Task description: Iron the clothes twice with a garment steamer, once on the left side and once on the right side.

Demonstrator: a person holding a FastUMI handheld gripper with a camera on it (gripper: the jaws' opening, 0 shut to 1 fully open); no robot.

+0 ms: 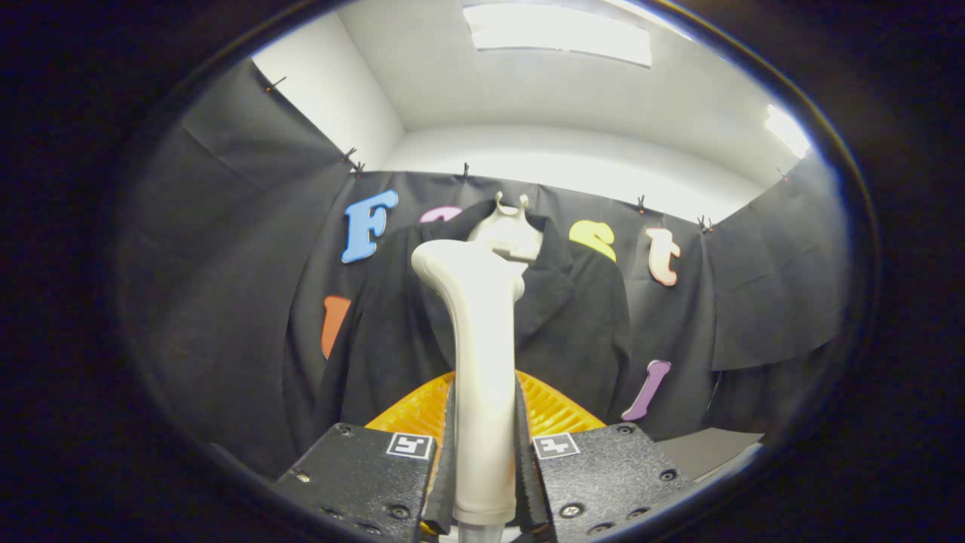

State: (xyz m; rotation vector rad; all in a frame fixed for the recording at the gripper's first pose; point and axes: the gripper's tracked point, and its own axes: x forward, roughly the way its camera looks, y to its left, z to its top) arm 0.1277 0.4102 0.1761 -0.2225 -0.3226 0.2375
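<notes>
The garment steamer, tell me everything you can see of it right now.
The garment steamer is a smooth, off-white wand that looks like plastic. Its long handle stands upright between the jaws of the gripper, which press on it from both sides. The top curves into a rounded head that bends forward toward the dark jacket hanging on the booth wall. Whether the head touches the jacket cannot be told. At its base a narrower grey neck shows below the handle.

- The gripper [485, 460] is seen from just behind its two fingers, which point forward and slightly upward.
- Both fingers [448, 452] are pressed against opposite sides of the smooth, cream-white plastic handle of the garment steamer [482, 362].
- The handle is held upright between the fingers, its curved head raised well beyond them.
</notes>
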